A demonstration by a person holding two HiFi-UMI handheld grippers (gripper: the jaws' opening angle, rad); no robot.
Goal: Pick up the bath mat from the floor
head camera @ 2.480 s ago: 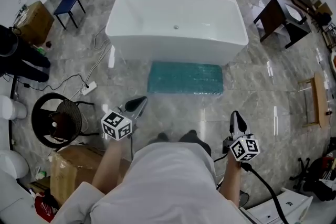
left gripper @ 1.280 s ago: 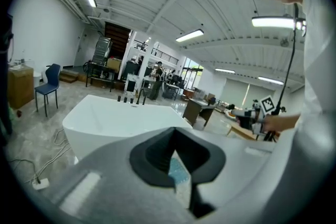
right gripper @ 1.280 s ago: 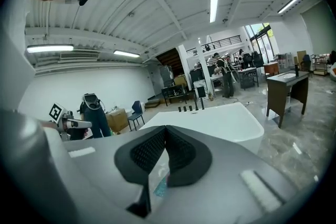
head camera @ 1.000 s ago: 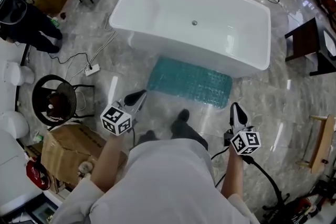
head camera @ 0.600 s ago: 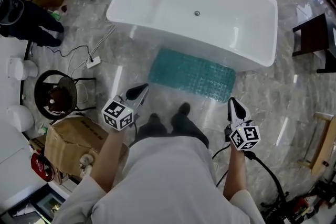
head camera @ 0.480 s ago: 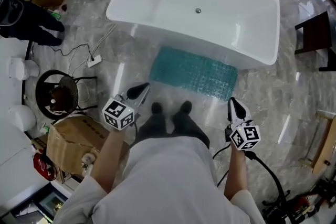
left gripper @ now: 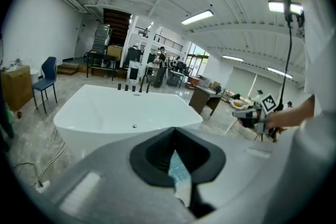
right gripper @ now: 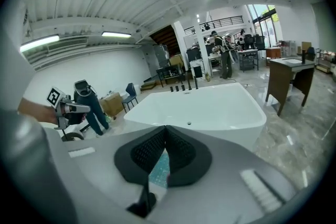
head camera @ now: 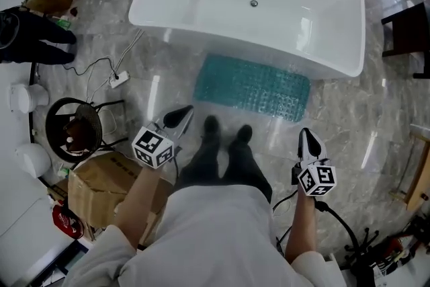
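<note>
The teal bath mat (head camera: 254, 87) lies flat on the marble floor against the front of the white bathtub (head camera: 248, 3). My left gripper (head camera: 180, 116) hangs shut and empty above the floor, short of the mat's left end. My right gripper (head camera: 308, 138) is likewise shut and empty, short of the mat's right end. In the left gripper view the jaws of the left gripper (left gripper: 174, 134) meet, and a strip of mat (left gripper: 178, 171) shows below them. The right gripper (right gripper: 166, 128) also stands with jaws together, the mat (right gripper: 159, 169) visible beneath and the bathtub (right gripper: 205, 105) ahead.
My own feet (head camera: 225, 134) stand just before the mat. A cardboard box (head camera: 101, 188) and a black round stool (head camera: 74, 134) are at my left, with a power strip (head camera: 118, 80) and cable on the floor. A person in dark clothes (head camera: 27, 44) stands far left. A dark table (head camera: 406, 30) is at right.
The person has stepped forward, so the feet now stand close to the mat and the tub fills more of the view. Both grippers have come along, still shut.
</note>
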